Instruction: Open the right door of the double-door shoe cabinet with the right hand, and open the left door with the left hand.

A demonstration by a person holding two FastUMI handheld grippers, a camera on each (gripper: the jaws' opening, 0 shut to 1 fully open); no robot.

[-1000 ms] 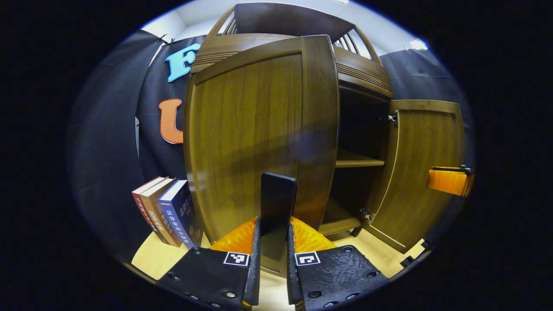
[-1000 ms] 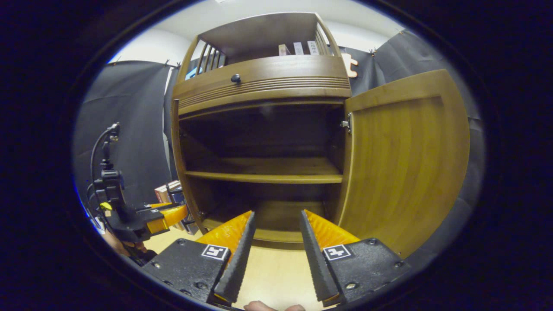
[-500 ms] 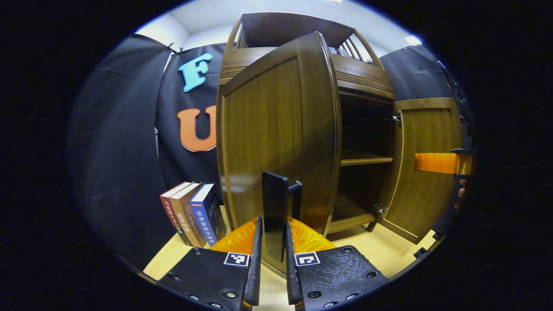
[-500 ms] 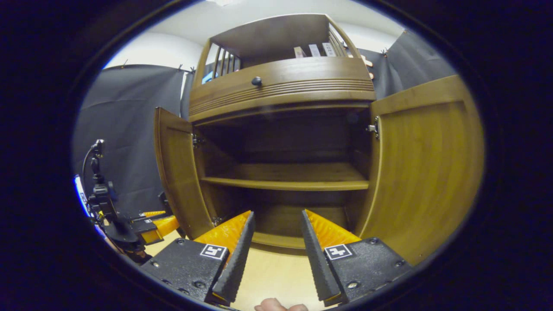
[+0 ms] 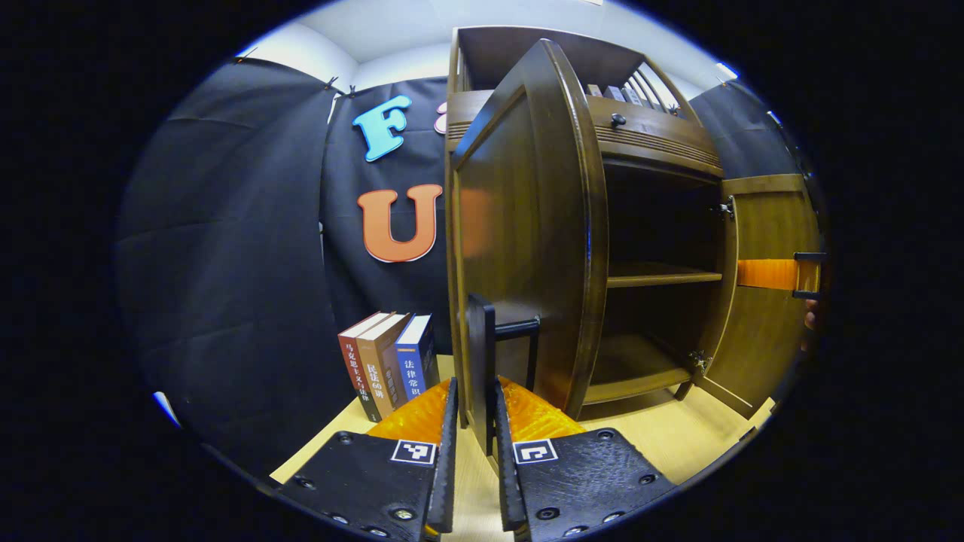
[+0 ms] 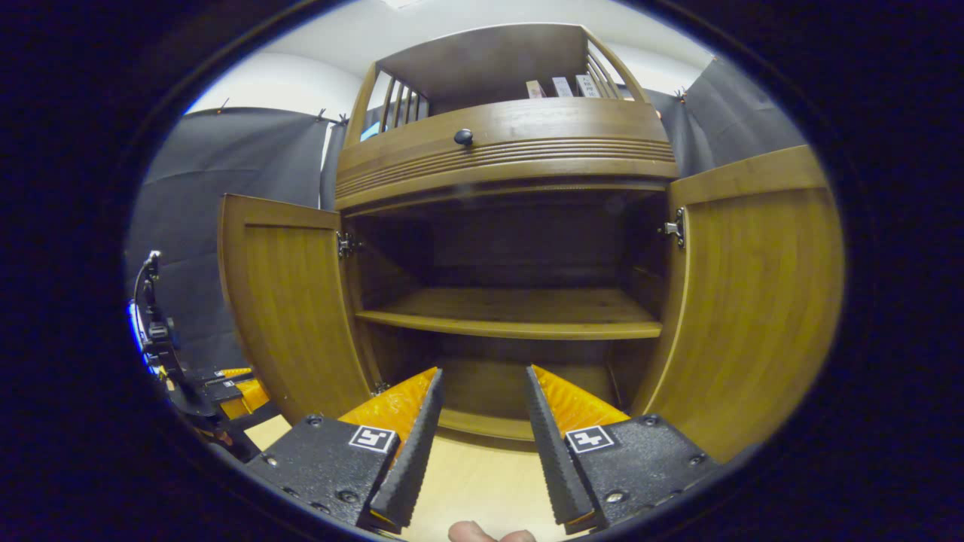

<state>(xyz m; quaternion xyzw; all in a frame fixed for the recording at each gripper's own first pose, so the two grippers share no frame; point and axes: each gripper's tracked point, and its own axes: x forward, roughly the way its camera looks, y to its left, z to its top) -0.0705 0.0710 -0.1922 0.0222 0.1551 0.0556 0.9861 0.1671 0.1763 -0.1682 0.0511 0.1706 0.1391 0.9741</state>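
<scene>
Both doors of the shoe cabinet (image 6: 512, 143) stand open: we have the left gripper (image 5: 474, 421) clamped on the left door (image 6: 290, 309) by its handle (image 5: 480, 361), the right gripper (image 6: 478, 433) hangs parted and empty before the right door (image 6: 753, 301), leaving only release.

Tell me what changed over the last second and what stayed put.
The left door swung further outward, pulled by the left claw, which stays clamped on the door's handle. The right door stayed wide open, and the right claw stayed open and empty in front of the cabinet shelf.
</scene>
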